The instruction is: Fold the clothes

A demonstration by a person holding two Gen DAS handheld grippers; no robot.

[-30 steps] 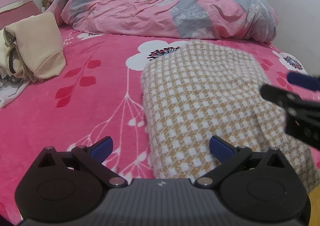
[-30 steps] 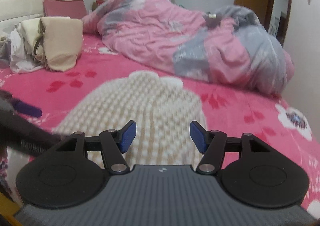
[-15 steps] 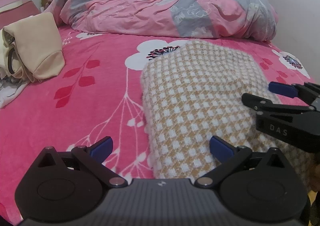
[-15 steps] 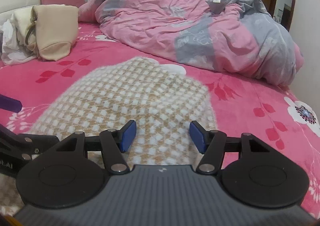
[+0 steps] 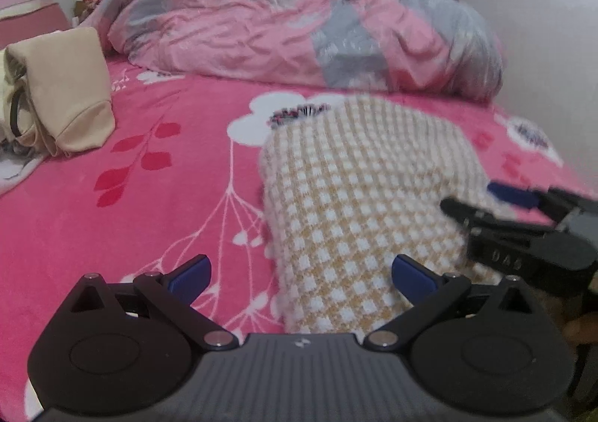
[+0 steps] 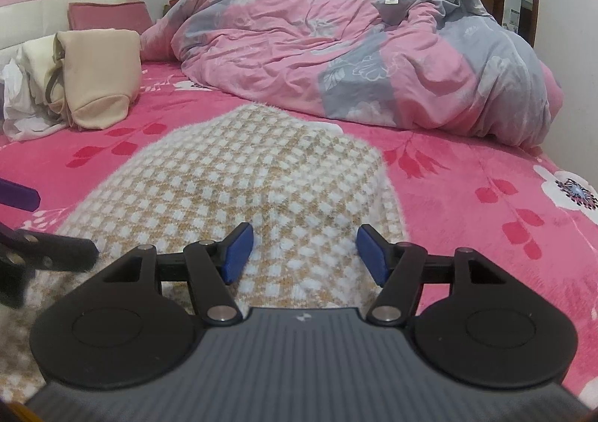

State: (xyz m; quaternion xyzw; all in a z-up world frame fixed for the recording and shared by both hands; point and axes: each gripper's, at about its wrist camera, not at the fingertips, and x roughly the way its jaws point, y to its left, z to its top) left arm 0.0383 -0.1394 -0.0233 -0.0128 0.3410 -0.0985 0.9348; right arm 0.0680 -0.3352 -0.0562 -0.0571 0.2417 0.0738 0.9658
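A folded checked sweater [image 6: 239, 190] in yellow and white lay on the pink flowered bed cover [image 6: 486, 198], in the lower middle of both views. The left hand-held gripper [image 5: 301, 274] stood with its jaws wide apart at the near left edge of the sweater; one blue pad was over the bed cover and the other over the knit, and neither pressed on it. The right hand-held gripper [image 6: 303, 254] had its jaws apart at a middle width, just opened a little more, over the near end of the sweater with nothing clamped between them. In the left wrist view it came in from the right edge of the frame, above the sweater's right side. A crumpled pink and grey duvet [image 6: 355, 59] filled the upper middle, behind the sweater. At the upper left a beige bag [image 6: 101, 78] stood beside some pale clothes [image 6: 22, 104], well apart from the sweater. A pink pillow [image 6: 108, 15] leaned behind the bag.
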